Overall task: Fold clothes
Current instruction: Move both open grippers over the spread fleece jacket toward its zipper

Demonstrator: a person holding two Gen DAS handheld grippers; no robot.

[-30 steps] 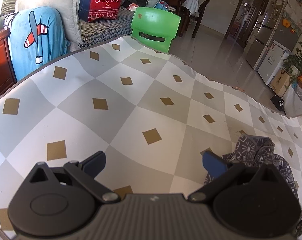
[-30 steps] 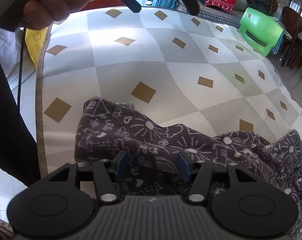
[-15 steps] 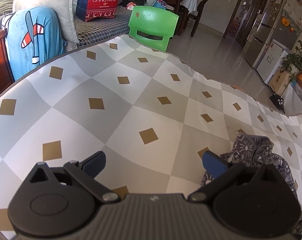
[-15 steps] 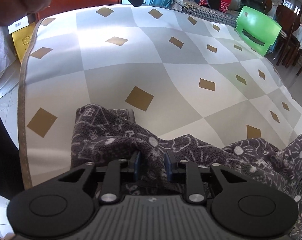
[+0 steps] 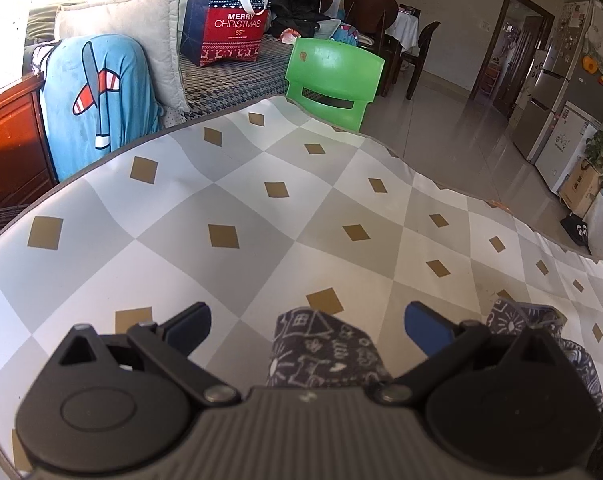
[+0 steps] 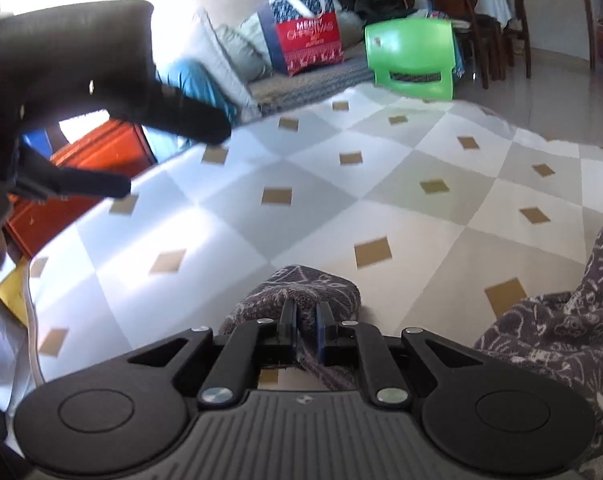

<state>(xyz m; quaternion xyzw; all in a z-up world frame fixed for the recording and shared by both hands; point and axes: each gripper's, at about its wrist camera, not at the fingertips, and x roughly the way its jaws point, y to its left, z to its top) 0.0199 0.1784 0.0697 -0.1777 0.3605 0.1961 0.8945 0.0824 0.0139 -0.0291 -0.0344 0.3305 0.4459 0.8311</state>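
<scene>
Between the fingers of the right gripper (image 6: 304, 330) sits a bunched fold of the dark patterned garment (image 6: 301, 288), pinched tight, with the two blue pads nearly together and the fleece bulging out just ahead of the tips. The rest of that cloth lies crumpled to the right of the tool, on the checkered tablecloth (image 6: 381, 184). Up and to the left of the right gripper, the left gripper (image 6: 173, 152) hangs above the table, blurred, with its fingers spread. In the left wrist view, the left gripper (image 5: 307, 322) holds its jaws wide apart and grips nothing; a raised end of the garment (image 5: 325, 348) shows in the gap between its fingers, though the pads stand clear of it on both sides. More of the cloth lies beyond its right finger. Ahead of both tools, past the far table edge, stands a green chair (image 5: 333, 80).
</scene>
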